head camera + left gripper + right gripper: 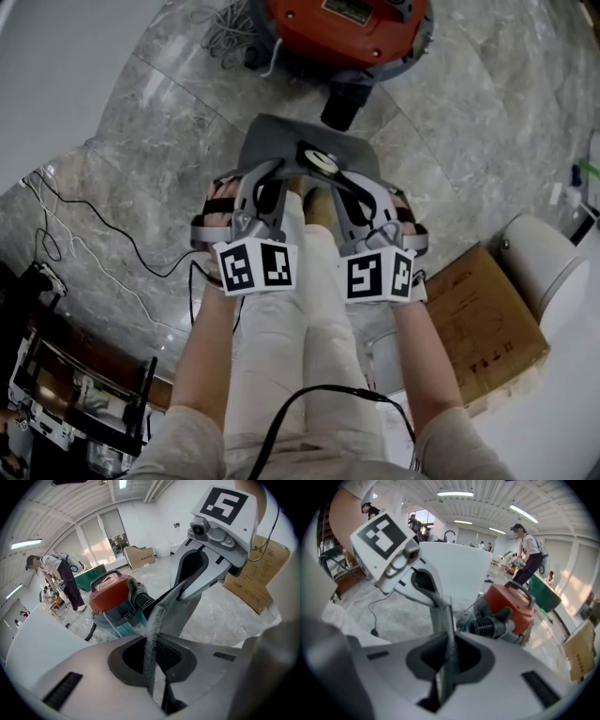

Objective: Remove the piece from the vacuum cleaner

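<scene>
Two claws are pressed together on one thing: the left gripper (151, 641) and the right gripper (449, 656) each pinch an edge of the flat grey cloth-like piece (279, 141), which has a round black-and-white collar (323, 159). The piece hangs in the air between them, on the near side of the round orange vacuum cleaner (347, 23), just in front of its black hose port (339, 108). It seems already free from the machine, though I cannot tell if its far edge touches the port.

I judge the piece to be light and soft, because it folds thin where the jaws squeeze it. The surface looks fuzzy, so it should not slip, but it may sag or shed dust if shaken. The collar is probably the firmer place to hold.

A white cord bundle (220, 28) lies left of the vacuum cleaner. A black cable (94, 220) runs over the grey marble floor (487, 103), further left and nearer. A brown cardboard box (487, 323) stands to the right and nearer. The person's legs in light trousers (300, 319) are directly under the piece, so a straight way down is blocked.
</scene>
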A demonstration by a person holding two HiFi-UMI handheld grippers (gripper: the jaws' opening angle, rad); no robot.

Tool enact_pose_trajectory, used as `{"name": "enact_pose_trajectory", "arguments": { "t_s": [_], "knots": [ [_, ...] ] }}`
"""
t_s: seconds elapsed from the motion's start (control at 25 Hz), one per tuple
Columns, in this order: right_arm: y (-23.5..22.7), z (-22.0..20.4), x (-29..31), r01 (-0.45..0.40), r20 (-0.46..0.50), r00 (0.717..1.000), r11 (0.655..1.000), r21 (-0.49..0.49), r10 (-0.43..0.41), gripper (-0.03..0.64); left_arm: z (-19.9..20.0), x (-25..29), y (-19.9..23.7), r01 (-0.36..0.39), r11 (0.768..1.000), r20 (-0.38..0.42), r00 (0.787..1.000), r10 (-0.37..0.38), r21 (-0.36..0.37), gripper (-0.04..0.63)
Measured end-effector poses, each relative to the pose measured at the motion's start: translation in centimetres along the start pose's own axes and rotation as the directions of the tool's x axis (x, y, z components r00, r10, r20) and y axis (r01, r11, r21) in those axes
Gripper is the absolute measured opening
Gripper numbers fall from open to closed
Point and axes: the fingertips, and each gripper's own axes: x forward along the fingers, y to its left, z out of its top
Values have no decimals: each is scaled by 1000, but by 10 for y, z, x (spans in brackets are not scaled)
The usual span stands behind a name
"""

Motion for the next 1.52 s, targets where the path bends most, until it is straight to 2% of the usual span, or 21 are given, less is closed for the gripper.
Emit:
{"name": "enact_pose_trajectory", "arguments": {
  "t_s": [0.4, 0.76, 1.24, 1.52],
  "knots": [
    [-6, 29, -61, -13, 25, 1000, 1000, 20, 12, 40, 44, -52, 6, 12, 1000, 44, 999, -12, 17, 37],
    [-13, 61, -121, -28, 97, 995, 999, 39, 24, 40, 84, -104, 11, 41, 999, 76, 996, -42, 6, 37],
    [-13, 92, -201, -119, 129, 986, 990, 79, 108, 40, 138, -180, 9, 61, 997, 100, 993, -65, 48, 37],
    [-15, 111, -236, -149, 136, 981, 986, 71, 139, 40, 160, -214, 10, 73, 997, 118, 990, -73, 11, 37]
  ]
}}
